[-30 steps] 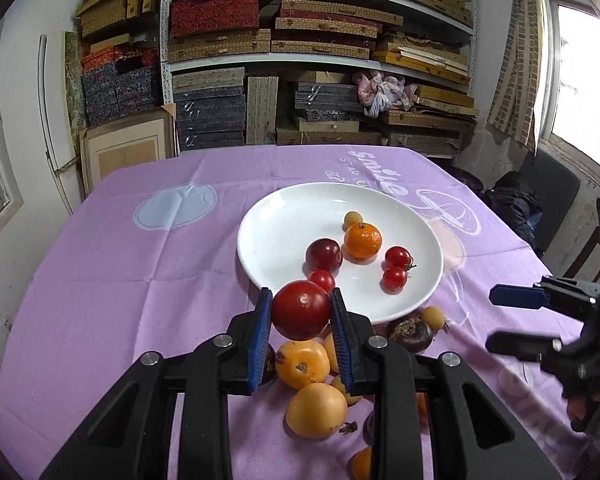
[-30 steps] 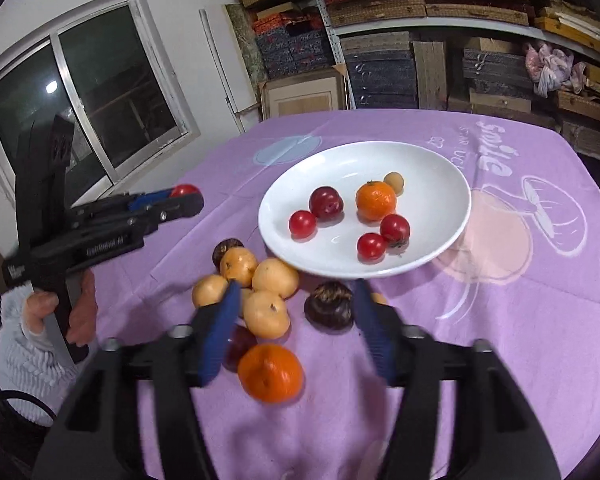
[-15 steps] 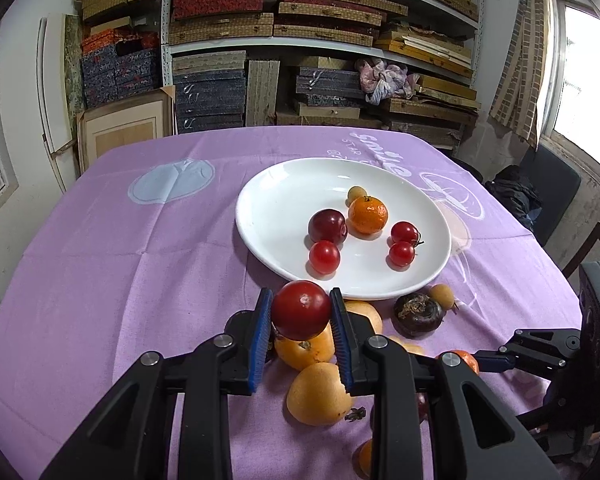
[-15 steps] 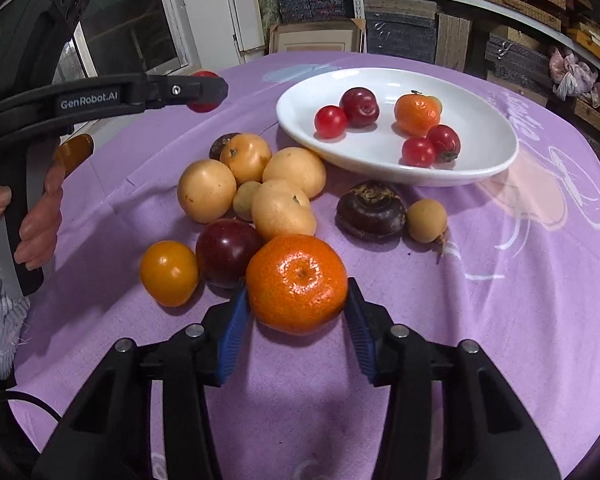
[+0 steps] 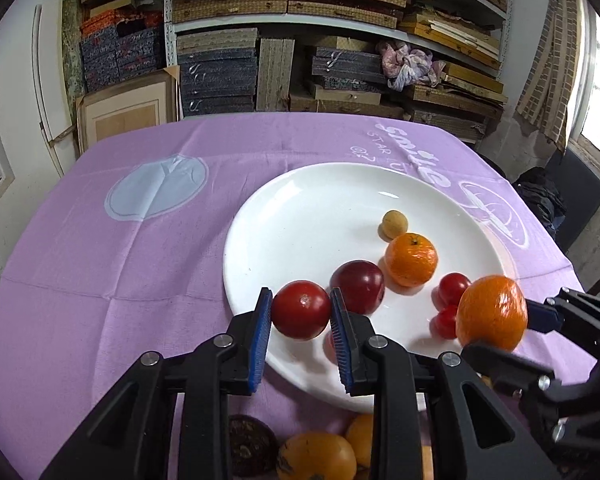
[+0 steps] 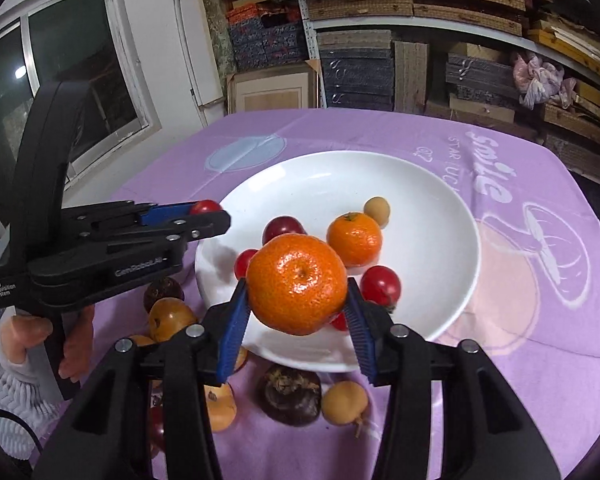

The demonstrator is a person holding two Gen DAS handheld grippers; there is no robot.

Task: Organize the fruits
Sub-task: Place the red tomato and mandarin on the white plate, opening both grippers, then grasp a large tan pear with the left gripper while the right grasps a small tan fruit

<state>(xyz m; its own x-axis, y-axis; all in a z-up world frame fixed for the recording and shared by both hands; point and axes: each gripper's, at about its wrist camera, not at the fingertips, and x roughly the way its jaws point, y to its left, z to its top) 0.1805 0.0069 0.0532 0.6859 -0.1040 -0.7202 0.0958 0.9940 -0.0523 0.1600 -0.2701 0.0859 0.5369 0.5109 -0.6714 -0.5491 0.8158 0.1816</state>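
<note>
Left gripper is clamped on a red tomato, hanging over the near-left rim of the white plate. Right gripper is pinched on a large mandarin, over the plate's near edge.

Key relation: both fruits sit above the plate, which lies just below and ahead; open room lies on its far left half. Five or so fruits crowd the near right: a mandarin, a dark plum, cherry tomatoes, one small tan fruit. The left gripper looks nearer the free space.

Surface: purple cloth with pale prints. More fruit waits off the plate, near side. Room: shelves of stacked boxes, a window at left in the right view.
</note>
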